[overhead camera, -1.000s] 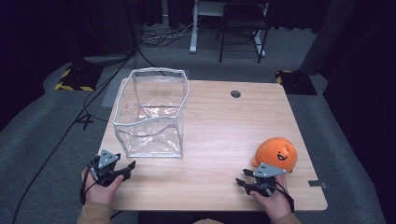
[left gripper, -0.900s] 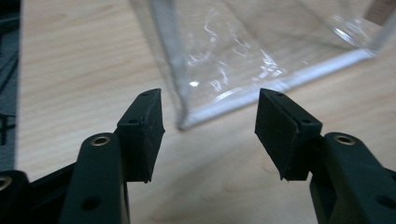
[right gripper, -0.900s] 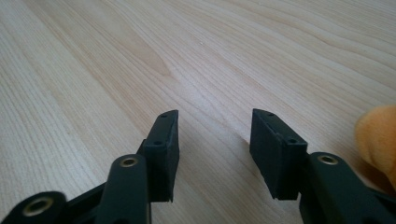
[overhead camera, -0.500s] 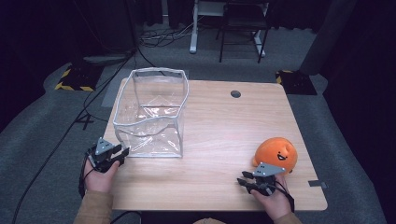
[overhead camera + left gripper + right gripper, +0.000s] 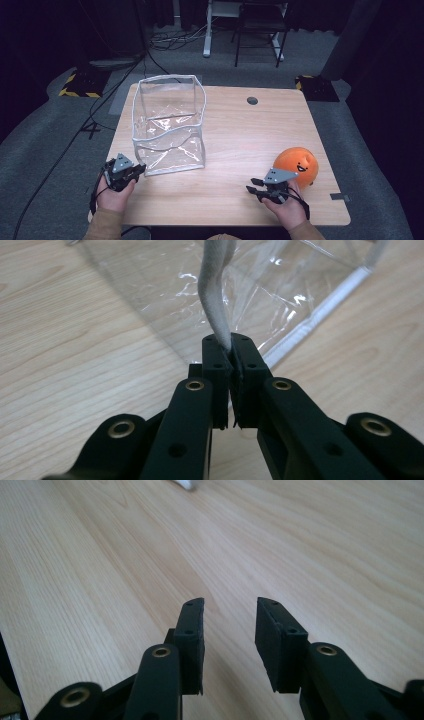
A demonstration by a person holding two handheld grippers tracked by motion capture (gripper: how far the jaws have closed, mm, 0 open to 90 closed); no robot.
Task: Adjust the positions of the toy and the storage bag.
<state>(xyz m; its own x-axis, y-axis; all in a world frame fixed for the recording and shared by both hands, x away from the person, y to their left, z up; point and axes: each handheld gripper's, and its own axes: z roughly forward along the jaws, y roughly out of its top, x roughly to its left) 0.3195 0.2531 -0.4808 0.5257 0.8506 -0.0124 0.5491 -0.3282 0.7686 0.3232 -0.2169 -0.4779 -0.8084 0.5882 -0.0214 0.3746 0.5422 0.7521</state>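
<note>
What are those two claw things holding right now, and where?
The left gripper pinches the clear bag by its white edge trim. The right gripper holds nothing.

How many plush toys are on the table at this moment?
1. The orange plush toy sits near the table's right front edge, just behind the right gripper. The clear plastic bag looks empty, so none appears hidden inside it.
</note>
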